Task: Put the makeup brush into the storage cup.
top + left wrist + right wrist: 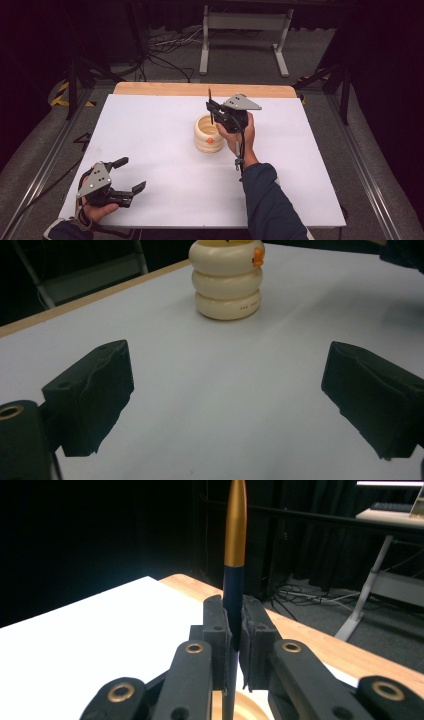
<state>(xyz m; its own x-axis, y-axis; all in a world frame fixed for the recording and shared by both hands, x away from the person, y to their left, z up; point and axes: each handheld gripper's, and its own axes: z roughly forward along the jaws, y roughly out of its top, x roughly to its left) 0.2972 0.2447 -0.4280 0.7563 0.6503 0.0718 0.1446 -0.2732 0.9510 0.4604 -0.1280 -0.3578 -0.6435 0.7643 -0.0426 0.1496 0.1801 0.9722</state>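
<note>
A cream ribbed holder (207,134) made of three stacked rings stands near the middle of the white board (165,150). A small orange piece (210,140) sits on its side. My right gripper (212,112) hovers just over the holder's far right rim, shut on a slim dark-blue pen (210,102) with a gold top that stands upright. The right gripper view shows the pen (235,540) clamped between the pads of that gripper (233,625), with the holder's rim (252,711) below. My left gripper (131,175) rests open at the near left, facing the holder (227,282), nothing between its fingers (92,392).
The board lies on a wooden table whose far edge (200,89) shows as a tan strip. Beyond it are floor cables (170,47) and a white desk frame (245,35). Dark stands flank the table on both sides.
</note>
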